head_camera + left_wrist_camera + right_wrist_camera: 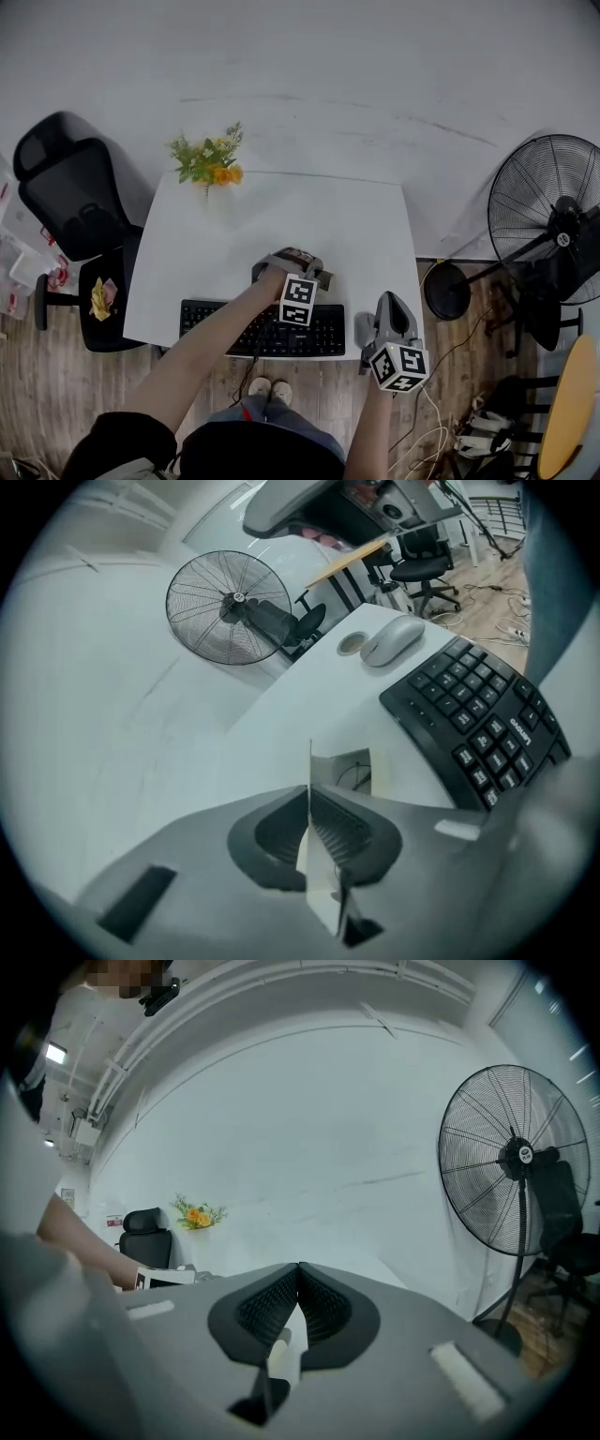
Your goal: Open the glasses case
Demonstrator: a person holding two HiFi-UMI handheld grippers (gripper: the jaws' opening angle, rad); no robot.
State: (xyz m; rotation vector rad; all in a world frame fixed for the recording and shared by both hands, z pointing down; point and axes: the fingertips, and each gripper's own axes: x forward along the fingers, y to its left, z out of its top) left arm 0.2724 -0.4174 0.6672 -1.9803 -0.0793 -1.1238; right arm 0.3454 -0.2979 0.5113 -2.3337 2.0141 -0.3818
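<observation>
- Fingers (342, 827) of the left gripper (308, 791) are pressed together on a thin pale flap (310, 761) that stands on edge between the pads. I read it as the lid flap of the glasses case (349, 769).
- The case sits on the counter (281, 216) just behind the back edge of the keyboard (262, 330), about midway along the counter's width. It lies directly ahead of the left fingertips.
- The case body looks small in both views, so I cannot tell which way its long axis runs.
- The right gripper (298, 1269) has its fingers closed on nothing. It is held near level at the counter's front right corner, just beside the mouse (364, 330) and well apart from the case.
- The coming move turns on one relation: the case body lies beyond and below the left fingertips. A lift on the flap should peel it up off the body — and only the left hand is placed for that.
</observation>
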